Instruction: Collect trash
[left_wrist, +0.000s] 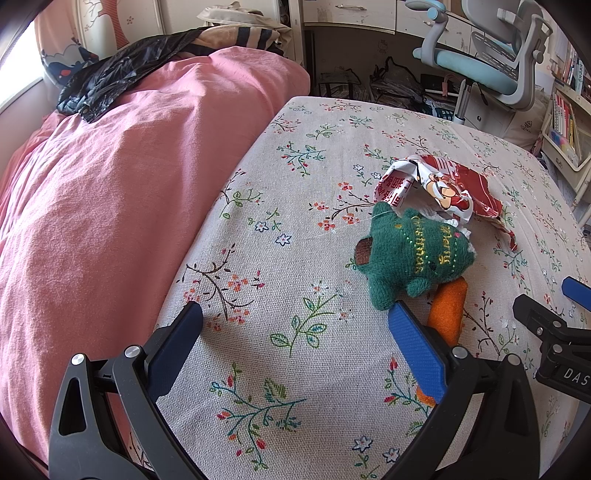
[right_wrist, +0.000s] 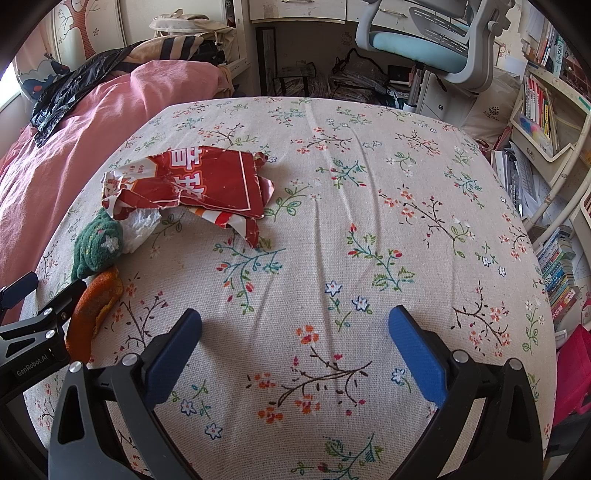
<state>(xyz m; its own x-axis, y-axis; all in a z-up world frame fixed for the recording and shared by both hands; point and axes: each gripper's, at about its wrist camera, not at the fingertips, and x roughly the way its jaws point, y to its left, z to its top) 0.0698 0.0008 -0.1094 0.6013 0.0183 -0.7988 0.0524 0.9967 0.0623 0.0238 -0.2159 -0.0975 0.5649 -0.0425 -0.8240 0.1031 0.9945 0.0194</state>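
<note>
Both grippers — left (left_wrist: 295, 314), right (right_wrist: 295, 317) — agape above crumpled glossy wrapper (right_wrist: 207, 184), floral cloth (right_wrist: 369, 221).

We hold the left hand-held gripper (left_wrist: 295, 314) and the right hand-held gripper (right_wrist: 295, 317) side by side, jaws spread wide, both empty.

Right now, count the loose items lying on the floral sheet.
4: a torn red wrapper, crumpled white tissue under its edge, a green knitted toy beside it, and orange peel nearest. More may hide underneath.
</note>
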